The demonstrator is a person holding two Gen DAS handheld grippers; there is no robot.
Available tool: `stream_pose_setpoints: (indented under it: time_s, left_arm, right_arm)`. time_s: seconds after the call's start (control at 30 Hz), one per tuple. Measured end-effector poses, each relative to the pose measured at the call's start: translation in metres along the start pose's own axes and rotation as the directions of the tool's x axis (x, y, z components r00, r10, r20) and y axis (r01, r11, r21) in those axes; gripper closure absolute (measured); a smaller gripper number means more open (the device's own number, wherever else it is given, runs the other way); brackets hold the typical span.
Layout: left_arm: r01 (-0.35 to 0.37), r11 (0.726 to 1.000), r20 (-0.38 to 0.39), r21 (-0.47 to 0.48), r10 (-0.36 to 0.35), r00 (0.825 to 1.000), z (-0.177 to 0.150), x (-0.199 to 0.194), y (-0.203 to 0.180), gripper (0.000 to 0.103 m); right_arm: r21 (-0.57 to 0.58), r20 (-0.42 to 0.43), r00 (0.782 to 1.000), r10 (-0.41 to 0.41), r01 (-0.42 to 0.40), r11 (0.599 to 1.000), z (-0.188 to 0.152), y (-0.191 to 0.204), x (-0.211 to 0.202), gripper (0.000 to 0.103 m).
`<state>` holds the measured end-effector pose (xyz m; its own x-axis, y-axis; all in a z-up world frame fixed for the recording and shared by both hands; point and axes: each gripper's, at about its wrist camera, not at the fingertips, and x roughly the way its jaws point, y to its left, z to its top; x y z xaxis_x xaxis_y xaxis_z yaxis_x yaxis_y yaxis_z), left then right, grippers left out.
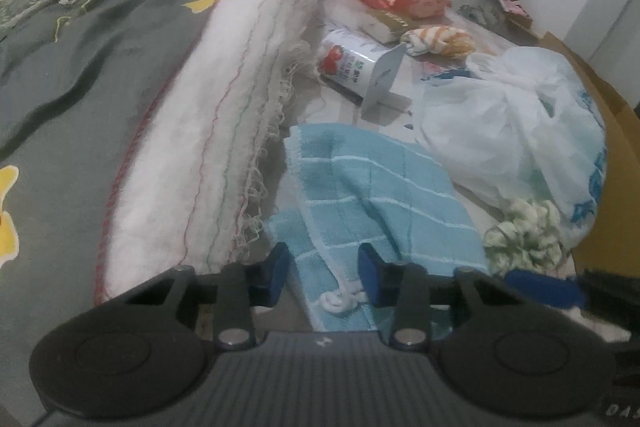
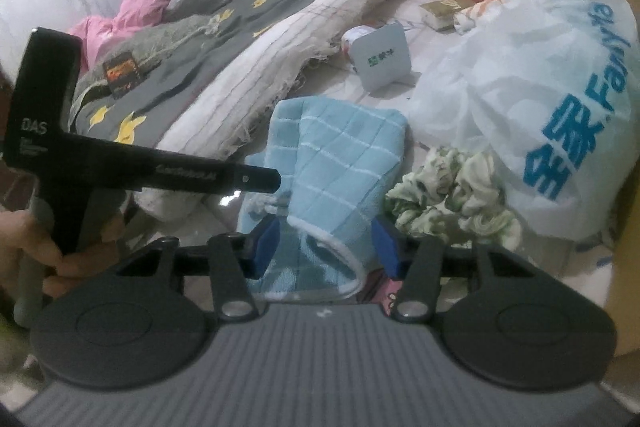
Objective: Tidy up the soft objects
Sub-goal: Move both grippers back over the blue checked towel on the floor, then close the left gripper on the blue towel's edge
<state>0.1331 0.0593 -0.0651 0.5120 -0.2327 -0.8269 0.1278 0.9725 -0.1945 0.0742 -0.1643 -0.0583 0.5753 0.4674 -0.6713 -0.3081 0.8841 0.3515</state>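
both tongs (image 1: 323,275) (image 2: 325,247) gape around blue towel (image 1: 360,195) (image 2: 336,155).

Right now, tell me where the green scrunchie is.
The green scrunchie lies right of the blue towel, against the white plastic bag, just beyond the right gripper.

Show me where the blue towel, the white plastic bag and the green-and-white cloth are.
blue towel (image 1: 372,187): left wrist view, checked middle.
white plastic bag (image 2: 520,99): right wrist view, front face.
green-and-white cloth (image 2: 448,195): right wrist view, crumpled middle.
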Motion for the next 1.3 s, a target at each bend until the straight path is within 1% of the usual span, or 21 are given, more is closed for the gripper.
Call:
stream_pose_setpoints:
  time_s: [0.1, 0.17, 0.3, 0.43, 0.6, 0.8, 0.9, 0.97, 1.03, 1.13, 1.3]
  left_arm:
    - [-0.010, 1.000, -0.002, -0.019, 0.010, 1.000, 0.002, 0.001, 0.001, 0.077]
    - [-0.013, 0.999, -0.004, -0.033, 0.013, 1.000, 0.003, 0.002, 0.002, 0.093]
    - [-0.018, 0.998, -0.012, -0.057, 0.017, 1.000, 0.005, 0.003, 0.004, 0.097]
    - [-0.028, 0.998, 0.000, -0.062, 0.029, 1.000, 0.006, -0.003, 0.006, 0.101]
    - [0.012, 0.996, 0.019, -0.094, -0.010, 1.000, 0.010, -0.022, 0.014, 0.101]
    - [0.083, 0.989, 0.018, -0.120, -0.082, 0.997, 0.009, -0.039, 0.020, 0.101]
    - [0.079, 0.991, 0.008, -0.103, -0.079, 0.997, 0.010, -0.036, 0.019, 0.099]
    - [0.064, 0.992, -0.008, -0.111, -0.066, 0.998, 0.011, -0.029, 0.018, 0.085]
    - [0.059, 0.992, -0.008, -0.115, -0.060, 0.998, 0.012, -0.023, 0.017, 0.077]
    - [0.038, 0.993, -0.009, -0.108, -0.039, 0.999, 0.017, -0.015, 0.014, 0.076]
    - [0.040, 0.996, -0.027, -0.083, -0.042, 0.999, 0.020, -0.004, 0.006, 0.076]
  right_arm:
    - [0.041, 0.006, 1.000, 0.014, -0.015, 0.999, -0.004, -0.006, 0.000, 0.053]
    - [0.073, 0.006, 1.000, 0.027, -0.027, 0.997, -0.008, -0.011, 0.000, 0.053]
    - [0.115, 0.011, 0.999, 0.046, -0.047, 0.992, -0.014, -0.018, -0.001, 0.053]
    - [0.123, 0.004, 0.999, 0.047, -0.047, 0.991, -0.015, -0.023, 0.002, 0.053]
    - [0.126, 0.018, 0.998, 0.057, -0.059, 0.990, -0.011, -0.023, 0.003, 0.053]
    - [0.156, 0.032, 0.997, 0.074, -0.078, 0.985, -0.008, -0.024, 0.001, 0.052]
    - [0.151, 0.033, 0.997, 0.075, -0.079, 0.985, -0.008, -0.022, 0.002, 0.051]
    - [0.150, 0.026, 0.996, 0.081, -0.084, 0.985, -0.007, -0.020, 0.004, 0.051]
    - [0.139, 0.020, 0.996, 0.083, -0.085, 0.987, -0.007, -0.017, 0.006, 0.051]
    - [0.123, 0.017, 0.996, 0.089, -0.091, 0.988, -0.007, -0.012, 0.008, 0.051]
    - [0.115, 0.029, 0.994, 0.106, -0.109, 0.987, -0.008, -0.011, 0.006, 0.051]
